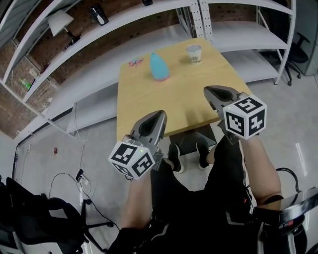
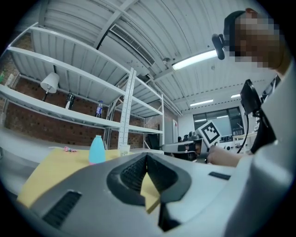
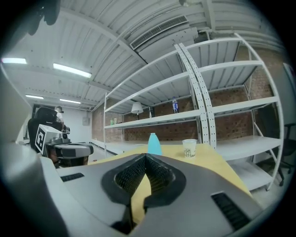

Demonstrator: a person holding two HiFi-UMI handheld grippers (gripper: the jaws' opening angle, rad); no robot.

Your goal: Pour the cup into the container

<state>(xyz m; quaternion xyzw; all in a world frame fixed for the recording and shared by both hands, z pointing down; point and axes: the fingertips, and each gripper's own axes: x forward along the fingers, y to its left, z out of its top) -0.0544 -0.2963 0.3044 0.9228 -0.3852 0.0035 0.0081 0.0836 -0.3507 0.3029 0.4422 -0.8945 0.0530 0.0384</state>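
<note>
A white paper cup [image 1: 194, 53] stands at the far right corner of a wooden table [image 1: 144, 101]. To its left stands a light blue cone-shaped container [image 1: 159, 67], upright. Both also show far ahead in the right gripper view, cup [image 3: 190, 148] and container [image 3: 153, 144]. My left gripper [image 1: 159, 114] hovers over the table's near edge, its jaws closed tip to tip with nothing between them. My right gripper [image 1: 208, 90] is over the table's near right part, also shut and empty. Both grippers are well short of the cup.
A small pink thing [image 1: 134, 63] lies at the table's far left. White metal shelving [image 1: 149, 15] runs behind the table, with a lamp [image 1: 59, 22] on it. The person's shoes [image 1: 175, 157] show below the near edge. Cables lie on the floor at left [image 1: 64, 181].
</note>
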